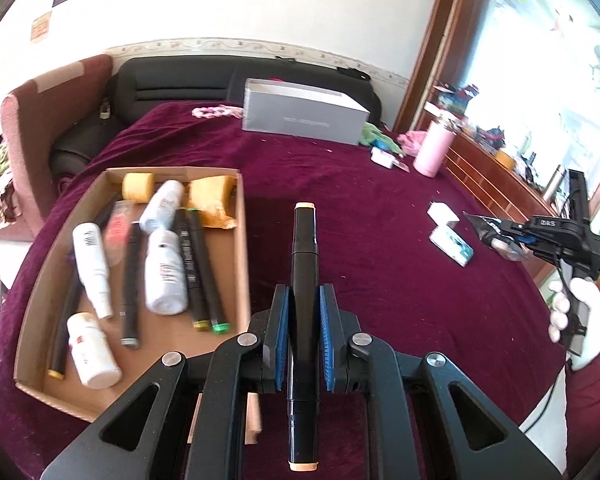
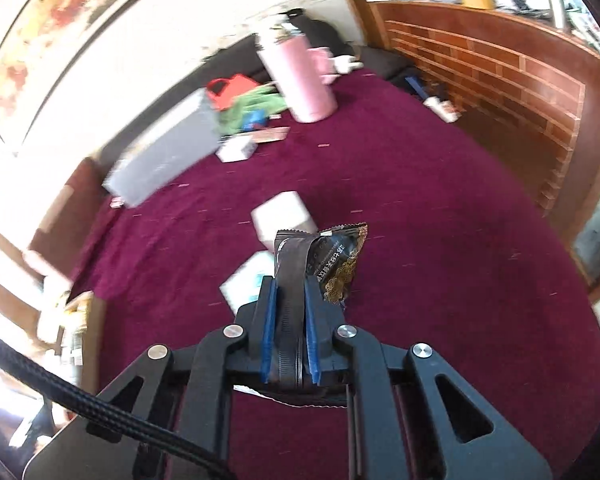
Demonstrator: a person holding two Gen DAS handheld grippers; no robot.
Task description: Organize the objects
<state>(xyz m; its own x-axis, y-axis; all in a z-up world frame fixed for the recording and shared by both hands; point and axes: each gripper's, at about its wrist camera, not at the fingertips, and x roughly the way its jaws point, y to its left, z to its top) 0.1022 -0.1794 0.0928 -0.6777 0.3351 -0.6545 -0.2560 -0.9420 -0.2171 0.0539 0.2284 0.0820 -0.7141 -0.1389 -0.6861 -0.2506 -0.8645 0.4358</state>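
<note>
A round surface [image 1: 380, 240] draped in deep maroon velvet cloth filled the room's middle. Behind it ran a black padded sofa [image 1: 188, 80] against a white wall [image 1: 220, 4] trimmed with a patterned border strip [image 1: 204, 44]. A dark-framed painting [image 2: 48, 20] hung above. Bright daylight poured through a large window [image 1: 540, 60] over a slatted reddish wooden cabinet [image 2: 480, 64].

Black grippers [image 1: 303, 320], blue-lined jaws, silver screws; white glove [image 1: 580, 320].
</note>
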